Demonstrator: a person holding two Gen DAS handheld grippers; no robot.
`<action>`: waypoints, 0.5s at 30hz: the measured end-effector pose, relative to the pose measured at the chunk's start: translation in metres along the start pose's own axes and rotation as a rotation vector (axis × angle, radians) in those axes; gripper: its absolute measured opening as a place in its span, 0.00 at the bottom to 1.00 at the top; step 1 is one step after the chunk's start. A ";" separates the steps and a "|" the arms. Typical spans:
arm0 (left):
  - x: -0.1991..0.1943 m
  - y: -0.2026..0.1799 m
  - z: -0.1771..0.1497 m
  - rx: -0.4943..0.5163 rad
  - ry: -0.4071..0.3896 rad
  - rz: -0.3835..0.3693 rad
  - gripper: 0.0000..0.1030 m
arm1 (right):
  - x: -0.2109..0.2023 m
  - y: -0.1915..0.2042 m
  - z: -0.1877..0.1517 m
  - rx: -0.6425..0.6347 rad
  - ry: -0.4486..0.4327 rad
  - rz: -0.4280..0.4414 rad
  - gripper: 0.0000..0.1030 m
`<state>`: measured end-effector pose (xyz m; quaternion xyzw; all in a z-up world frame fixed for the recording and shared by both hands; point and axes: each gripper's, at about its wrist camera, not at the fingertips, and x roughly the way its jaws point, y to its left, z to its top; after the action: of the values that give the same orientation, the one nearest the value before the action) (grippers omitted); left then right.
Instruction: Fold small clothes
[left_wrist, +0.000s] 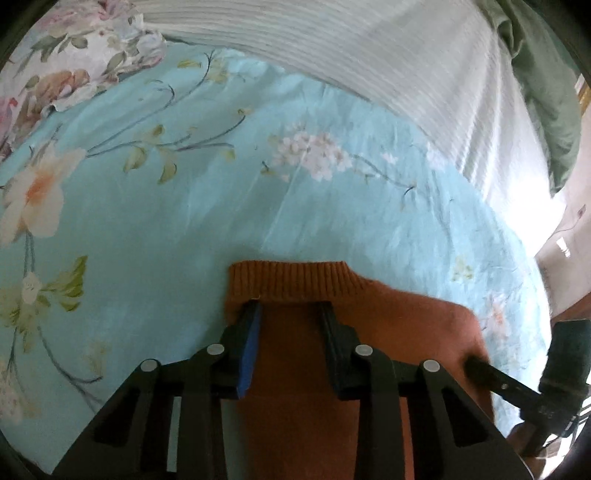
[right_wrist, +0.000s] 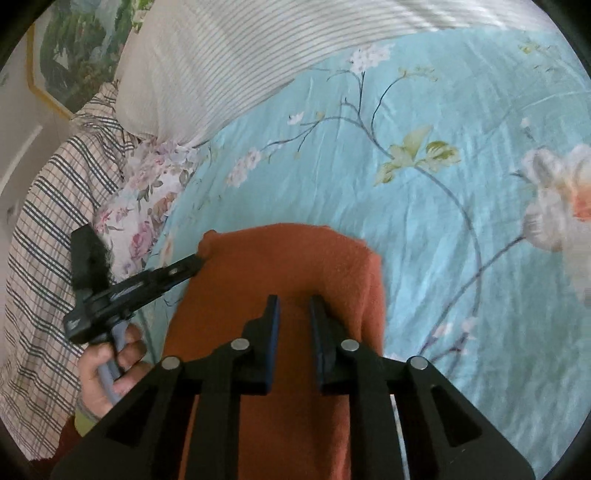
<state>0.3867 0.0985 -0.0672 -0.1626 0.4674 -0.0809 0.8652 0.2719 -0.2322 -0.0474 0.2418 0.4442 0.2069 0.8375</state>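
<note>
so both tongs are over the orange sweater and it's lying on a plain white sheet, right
Not quite. Both tongs, left and right, are over the orange sweater, but the sheet is light blue with flowers, not plain white. Both wrist views show it.

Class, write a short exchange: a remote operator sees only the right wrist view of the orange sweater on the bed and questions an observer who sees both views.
Operator: Does the orange sweater have a ribbed edge anywhere?
Observer: Yes. A ribbed band runs along its far edge, just beyond the left gripper.
Operator: Is anything lying past the striped pillow?
Observer: A bunched green cloth lies against its far right side.
</note>
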 end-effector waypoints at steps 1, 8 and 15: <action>-0.007 -0.003 -0.004 0.011 -0.014 0.003 0.30 | -0.006 0.003 -0.002 -0.007 -0.006 -0.009 0.18; -0.081 -0.022 -0.070 0.079 -0.056 -0.096 0.31 | -0.049 0.023 -0.040 -0.064 -0.018 0.001 0.20; -0.130 -0.053 -0.162 0.166 -0.033 -0.241 0.31 | -0.050 0.013 -0.099 -0.112 0.043 -0.094 0.17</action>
<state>0.1807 0.0537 -0.0297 -0.1469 0.4218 -0.2199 0.8672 0.1605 -0.2280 -0.0563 0.1689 0.4605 0.1970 0.8489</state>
